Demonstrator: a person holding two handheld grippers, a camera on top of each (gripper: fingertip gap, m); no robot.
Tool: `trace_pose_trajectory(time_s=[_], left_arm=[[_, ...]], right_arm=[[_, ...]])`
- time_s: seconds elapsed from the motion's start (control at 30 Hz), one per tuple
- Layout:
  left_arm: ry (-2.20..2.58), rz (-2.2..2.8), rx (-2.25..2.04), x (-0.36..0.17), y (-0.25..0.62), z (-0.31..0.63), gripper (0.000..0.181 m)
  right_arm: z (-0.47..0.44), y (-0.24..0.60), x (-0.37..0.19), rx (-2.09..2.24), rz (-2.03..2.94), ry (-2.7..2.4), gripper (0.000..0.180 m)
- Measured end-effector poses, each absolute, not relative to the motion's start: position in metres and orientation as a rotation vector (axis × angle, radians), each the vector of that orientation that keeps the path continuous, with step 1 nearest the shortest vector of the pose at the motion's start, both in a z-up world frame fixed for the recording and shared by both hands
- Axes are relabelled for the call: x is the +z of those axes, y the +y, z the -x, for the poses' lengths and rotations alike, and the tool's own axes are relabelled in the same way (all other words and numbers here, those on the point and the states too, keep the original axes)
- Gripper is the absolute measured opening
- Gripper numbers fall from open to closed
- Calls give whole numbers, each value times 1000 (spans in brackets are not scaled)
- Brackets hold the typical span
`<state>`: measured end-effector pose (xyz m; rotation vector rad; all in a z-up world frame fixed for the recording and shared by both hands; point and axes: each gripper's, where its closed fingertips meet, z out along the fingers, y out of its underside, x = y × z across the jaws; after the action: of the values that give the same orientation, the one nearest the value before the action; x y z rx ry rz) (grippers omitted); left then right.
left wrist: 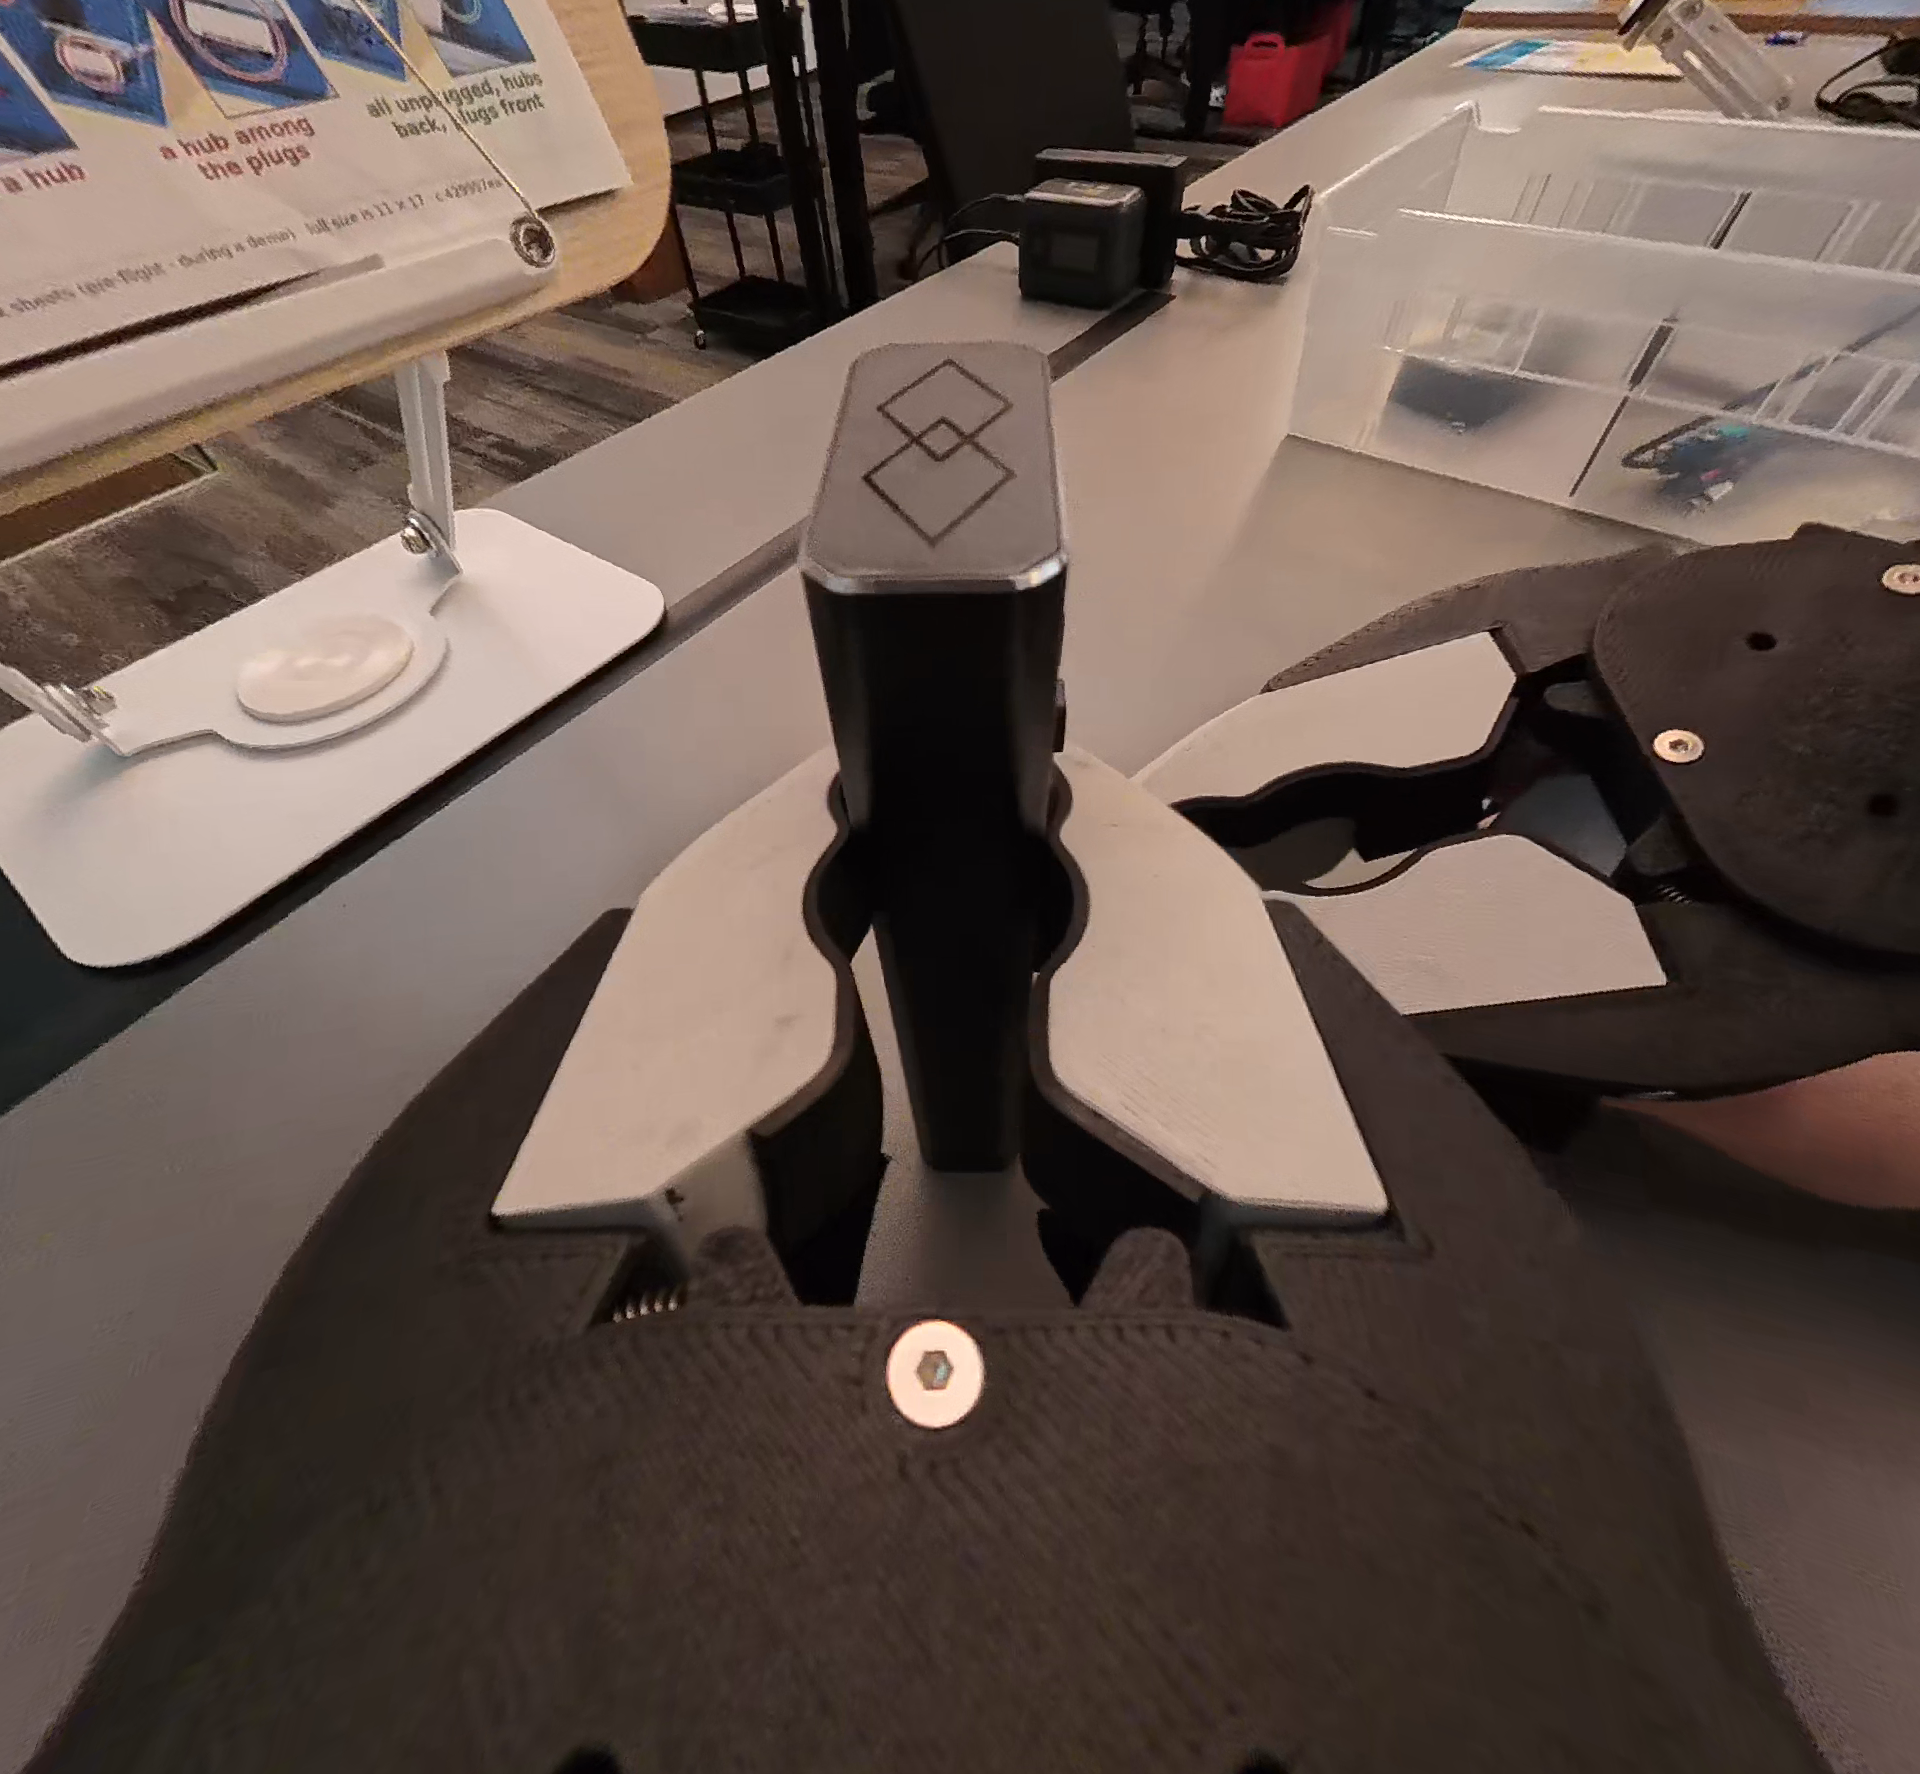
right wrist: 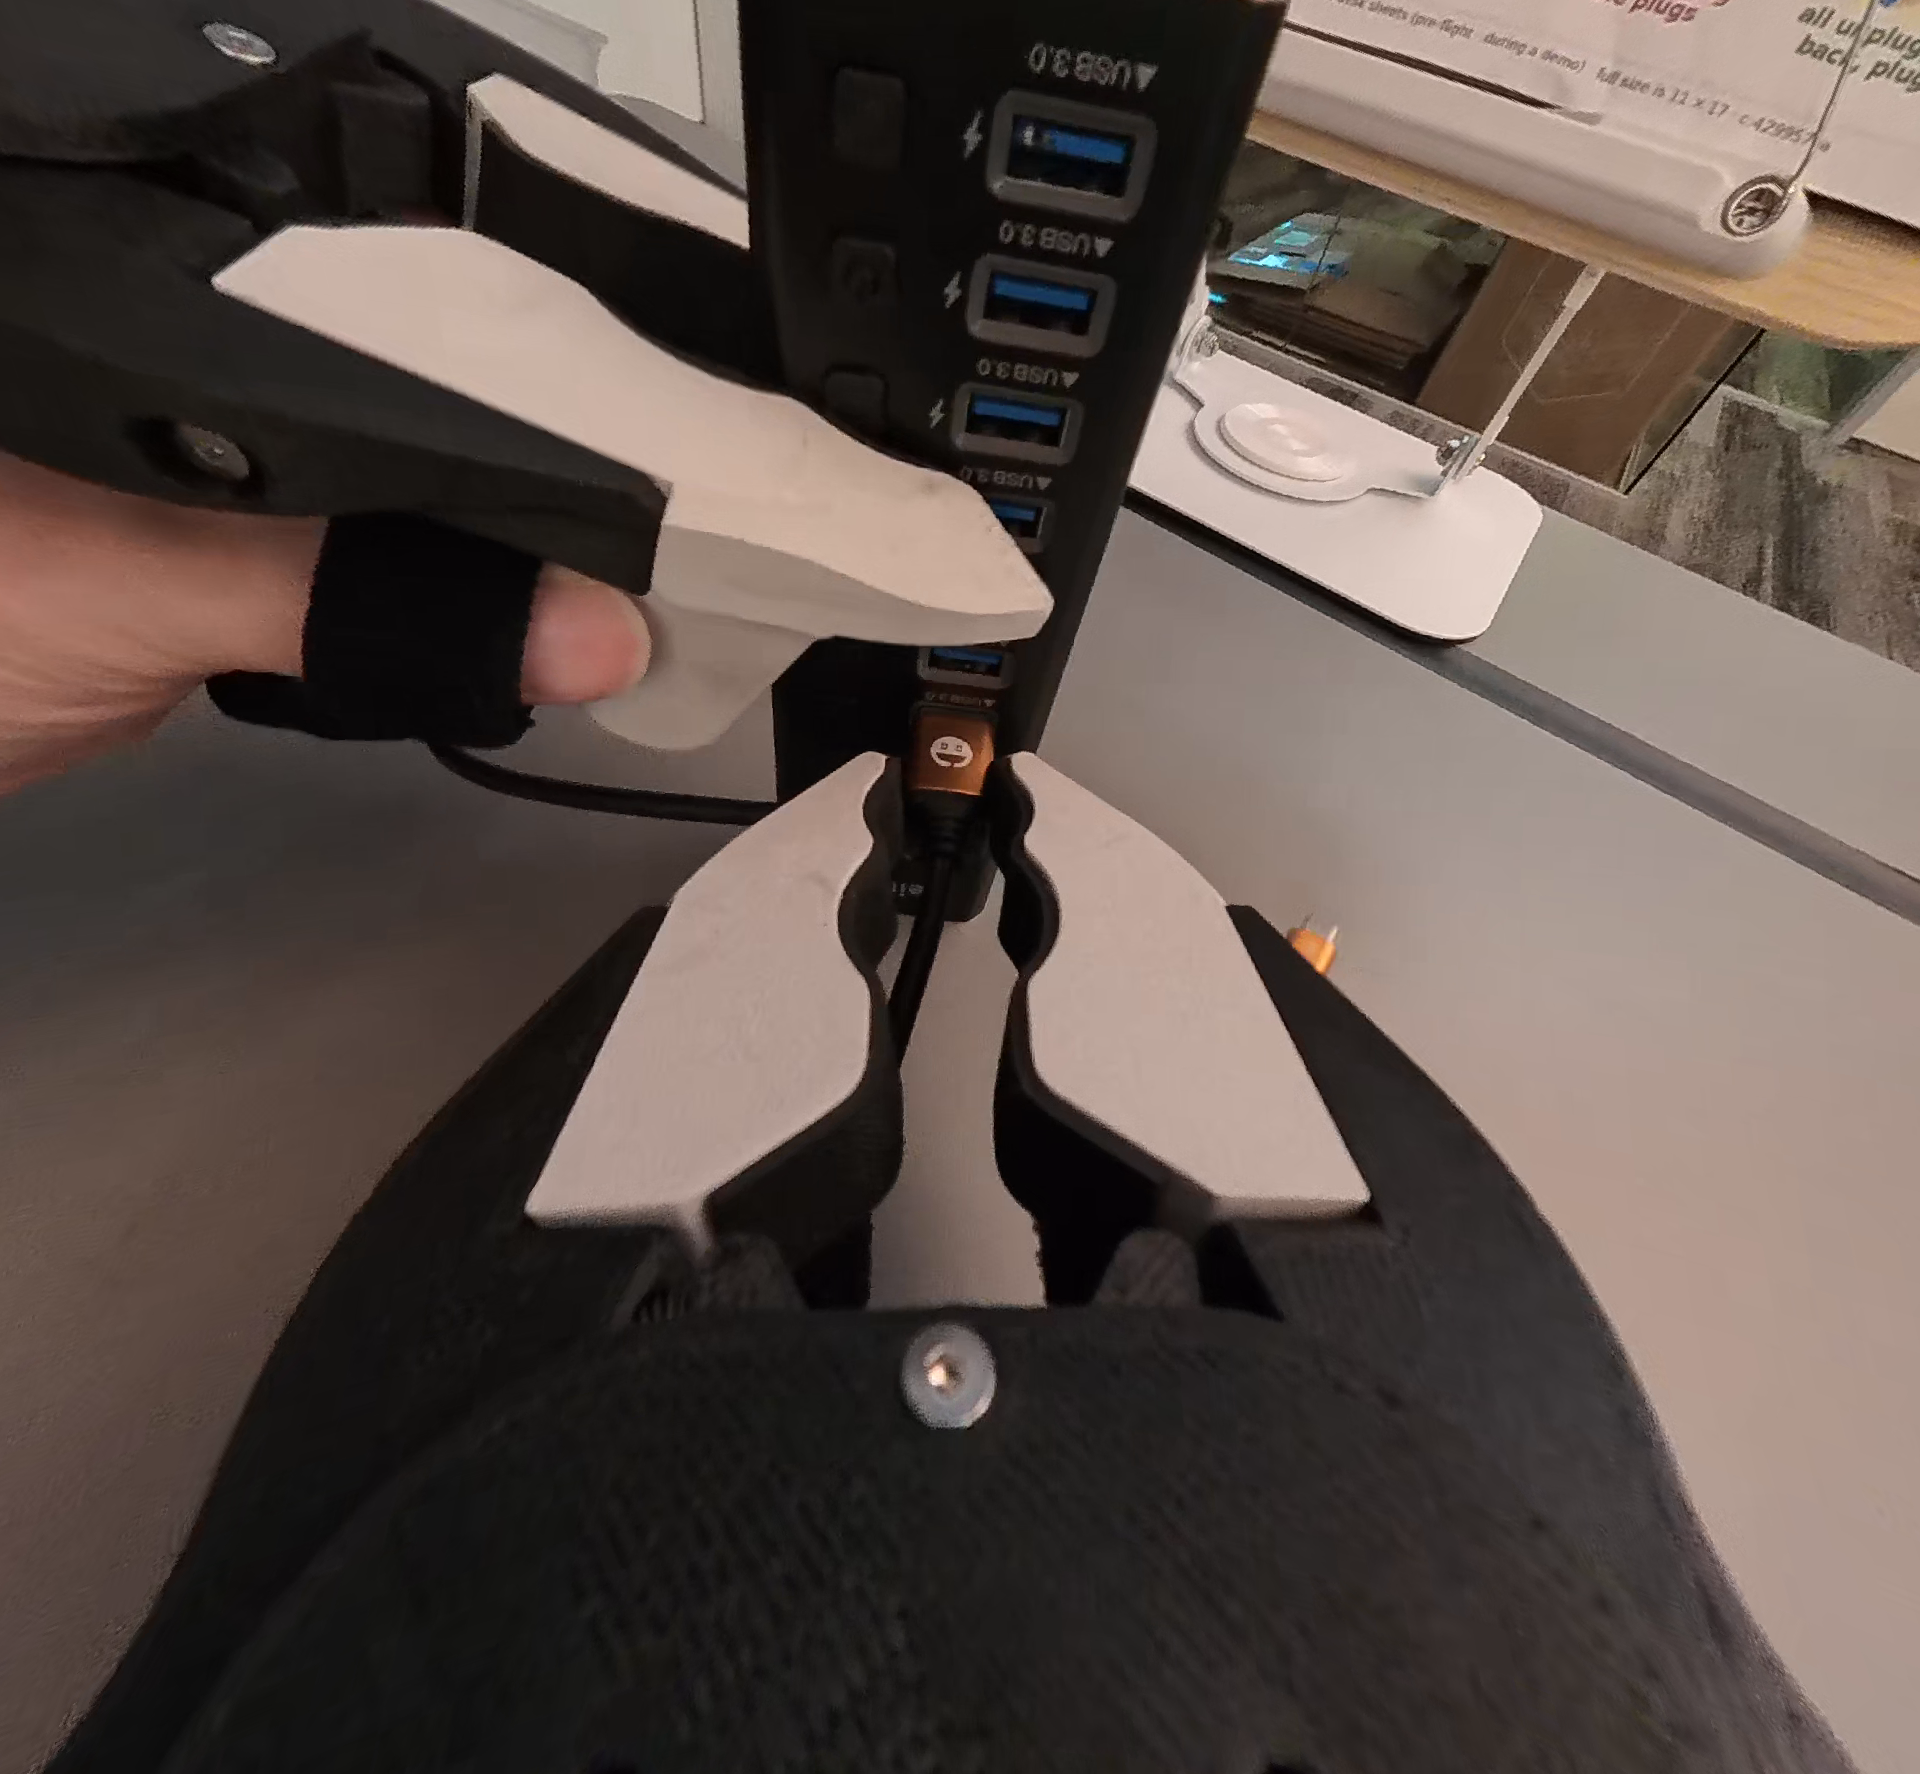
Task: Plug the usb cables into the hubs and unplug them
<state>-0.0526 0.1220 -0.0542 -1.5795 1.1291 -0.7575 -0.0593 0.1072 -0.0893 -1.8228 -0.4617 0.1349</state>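
Observation:
My left gripper [left wrist: 945,789] is shut on a tall black USB hub [left wrist: 935,477] and holds it upright over the grey table. In the right wrist view the hub [right wrist: 1039,114] shows a column of blue ports. My right gripper [right wrist: 945,779] is shut on an orange USB plug [right wrist: 948,756] whose front end sits at the hub's lowest port, with none of its metal showing. Its black cable [right wrist: 914,955] runs back between my fingers. A white finger of the left gripper [right wrist: 779,498] crosses the hub's middle. The right gripper [left wrist: 1205,805] also shows at the right of the left wrist view.
A second orange plug [right wrist: 1311,947] lies on the table to the right. A white document stand [left wrist: 312,737] with a printed sheet stands at the left. A clear plastic bin [left wrist: 1610,322] and a black box-shaped device [left wrist: 1091,238] sit farther back. A person's hand [right wrist: 156,633] holds the left gripper. There is about 4 cm between the tips of the two grippers.

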Motion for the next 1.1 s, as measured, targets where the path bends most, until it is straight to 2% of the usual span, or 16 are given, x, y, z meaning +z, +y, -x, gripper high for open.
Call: trace_pose_trajectory(time_s=[0.63, 0.73, 0.9, 1.1], left_arm=[[1153, 1540, -654, -54, 123, 53, 29], [1126, 1554, -534, -55, 142, 73, 28], [1093, 1586, -609, -55, 144, 78, 28], [1061, 1601, -661, -54, 146, 79, 29]], right_arm=[[55, 99, -89, 93, 1827, -453, 16], [44, 89, -77, 104, 1787, -444, 16], [18, 78, -69, 195, 1783, -367, 16], [3, 45, -12, 465, 1692, -387, 16]])
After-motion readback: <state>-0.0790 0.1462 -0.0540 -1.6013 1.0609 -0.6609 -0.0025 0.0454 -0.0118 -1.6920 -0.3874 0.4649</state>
